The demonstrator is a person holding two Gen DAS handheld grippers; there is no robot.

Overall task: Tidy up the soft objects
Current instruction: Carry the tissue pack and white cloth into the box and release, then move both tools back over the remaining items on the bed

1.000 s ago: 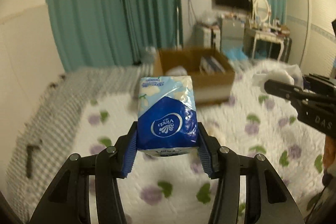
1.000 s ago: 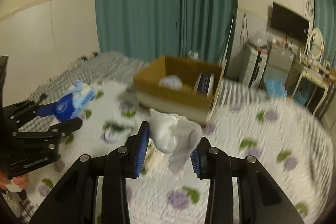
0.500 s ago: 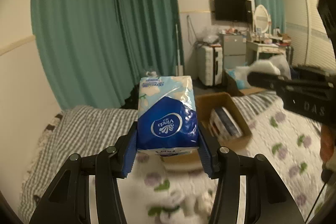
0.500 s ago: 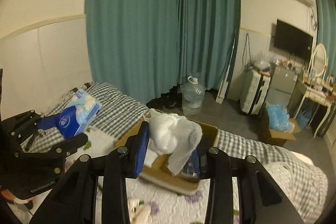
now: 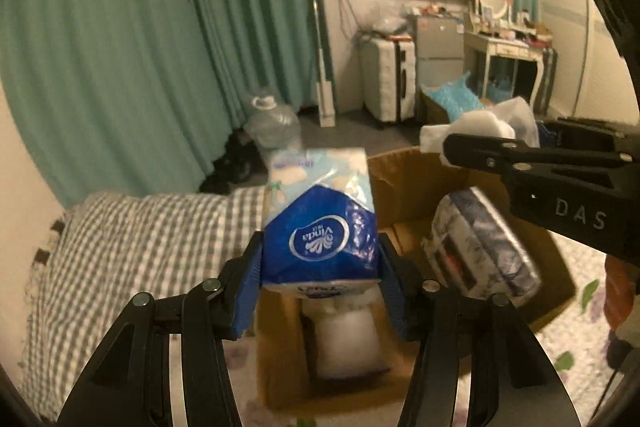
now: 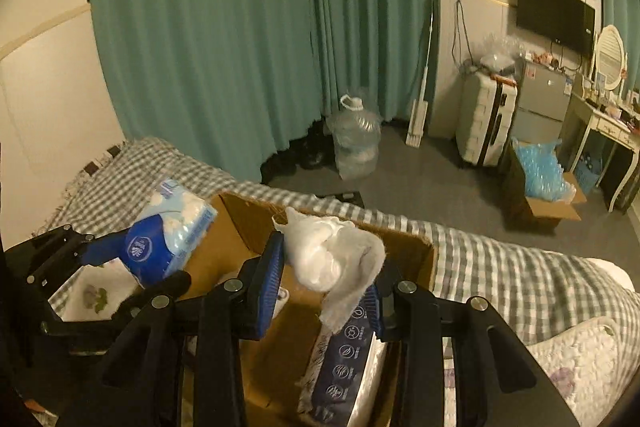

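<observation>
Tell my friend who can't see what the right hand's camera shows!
The right claw grips a crumpled white cloth above an open cardboard box on a bed. At left, the left claw holds a blue tissue pack over the box's edge; green curtains hang behind.

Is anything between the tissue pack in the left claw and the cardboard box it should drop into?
Nothing visible. The tissue pack hangs over the open box; below it lies only a white bundle already inside. A wrapped pack sits to the right.

Tissue pack (image 5: 320,223) hides box (image 5: 412,187) floor.
</observation>
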